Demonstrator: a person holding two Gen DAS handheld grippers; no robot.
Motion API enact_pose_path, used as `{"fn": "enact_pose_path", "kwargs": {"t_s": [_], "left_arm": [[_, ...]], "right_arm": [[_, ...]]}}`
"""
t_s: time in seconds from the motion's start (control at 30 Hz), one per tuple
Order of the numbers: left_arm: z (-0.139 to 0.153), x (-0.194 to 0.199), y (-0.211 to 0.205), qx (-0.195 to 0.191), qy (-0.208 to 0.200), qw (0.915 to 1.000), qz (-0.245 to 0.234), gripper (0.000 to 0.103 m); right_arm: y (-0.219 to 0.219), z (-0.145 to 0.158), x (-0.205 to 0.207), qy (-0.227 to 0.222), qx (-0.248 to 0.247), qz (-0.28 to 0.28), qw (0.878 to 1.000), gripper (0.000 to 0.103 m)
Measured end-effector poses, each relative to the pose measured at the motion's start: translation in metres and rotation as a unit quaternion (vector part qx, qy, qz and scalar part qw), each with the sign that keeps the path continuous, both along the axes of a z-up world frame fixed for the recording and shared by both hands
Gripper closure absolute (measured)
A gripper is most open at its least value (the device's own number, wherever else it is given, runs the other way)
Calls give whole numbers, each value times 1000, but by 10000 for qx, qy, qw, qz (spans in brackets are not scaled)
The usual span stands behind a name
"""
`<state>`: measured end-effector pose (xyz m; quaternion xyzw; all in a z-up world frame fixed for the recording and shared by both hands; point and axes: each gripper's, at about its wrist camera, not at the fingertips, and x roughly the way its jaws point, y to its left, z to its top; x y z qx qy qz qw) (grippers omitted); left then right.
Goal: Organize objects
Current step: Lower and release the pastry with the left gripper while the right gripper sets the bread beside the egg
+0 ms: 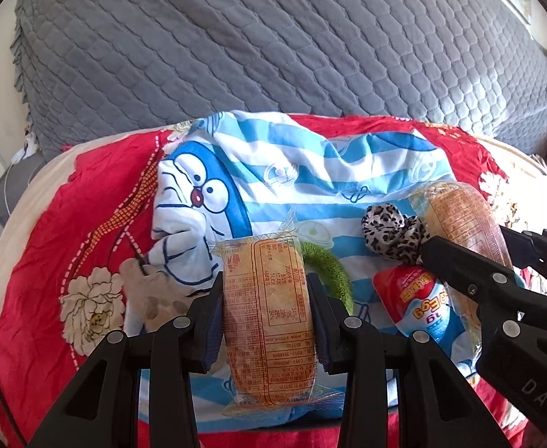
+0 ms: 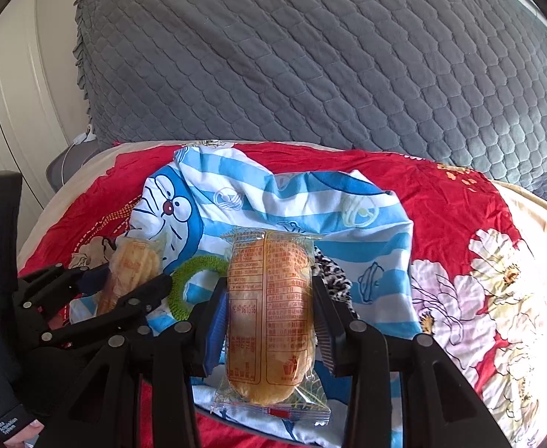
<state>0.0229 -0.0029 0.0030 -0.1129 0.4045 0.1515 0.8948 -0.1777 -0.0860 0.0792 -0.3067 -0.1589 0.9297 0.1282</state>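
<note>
Left wrist: left claw clamps a clear-wrapped golden bread; right claw grips another.

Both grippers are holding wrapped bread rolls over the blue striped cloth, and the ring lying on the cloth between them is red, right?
Not quite. The ring is green, not red, as the right wrist view shows. The rest holds: the left gripper and right gripper each clamp a wrapped bread roll over the blue striped cloth.

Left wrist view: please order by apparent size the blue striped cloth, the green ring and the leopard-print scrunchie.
1. Blue striped cloth, clearly largest.
2. Green ring and leopard-print scrunchie: look alike; the ring is partly hidden, so I do not rank them.
</note>
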Motion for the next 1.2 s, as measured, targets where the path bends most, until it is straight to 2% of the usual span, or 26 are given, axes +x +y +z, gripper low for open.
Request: {"fn": "enact_pose_path", "kwargs": {"t_s": [0.6,1.2], "left_arm": [[-22,13,2,2,102,9999,4,62],[-31,19,0,22,149,9999,-5,62]], "right_arm": [[12,-16,-15,-94,25,-42,9999,61],[23,-23,-19,-148,-8,-110,9998,61]]}}
